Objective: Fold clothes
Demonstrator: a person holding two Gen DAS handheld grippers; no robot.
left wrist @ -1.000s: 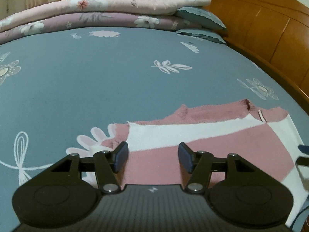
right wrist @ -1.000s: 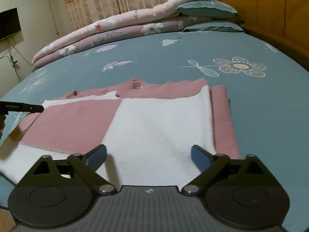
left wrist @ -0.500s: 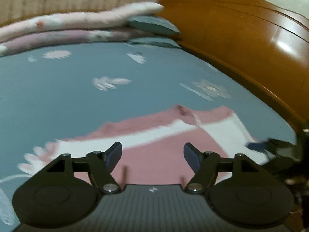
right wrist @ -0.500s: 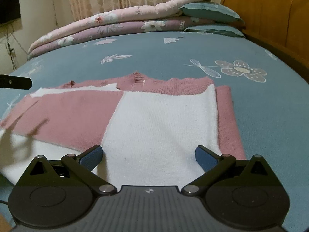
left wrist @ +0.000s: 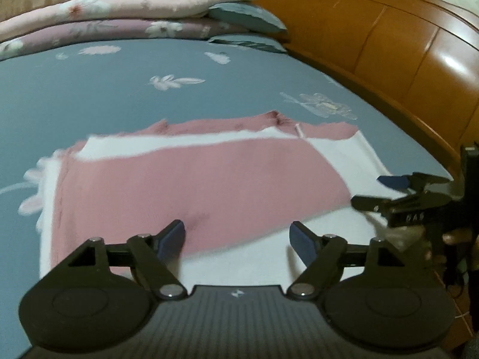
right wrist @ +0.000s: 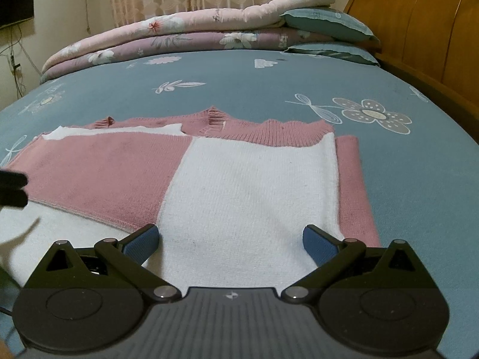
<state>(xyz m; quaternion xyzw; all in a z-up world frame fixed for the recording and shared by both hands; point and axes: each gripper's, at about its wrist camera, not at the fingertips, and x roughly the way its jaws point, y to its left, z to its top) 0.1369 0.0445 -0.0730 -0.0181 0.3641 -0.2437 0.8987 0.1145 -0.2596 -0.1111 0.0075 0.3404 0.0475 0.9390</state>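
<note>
A pink and white knitted sweater lies flat on the blue flowered bed sheet, partly folded with a pink panel over the white. My left gripper hovers over its near edge, jaws opening, nothing between them. My right gripper stands open over the white panel, holding nothing. The right gripper also shows at the right edge of the left wrist view, and the left gripper's tip at the left edge of the right wrist view.
Folded flowered quilts and blue pillows are stacked at the far side of the bed. A wooden headboard runs along the right. A dark screen hangs on the wall at far left.
The left gripper has slid across towards the sweater's middle and its jaws have spread wider. The right gripper stays almost in place, still open.
</note>
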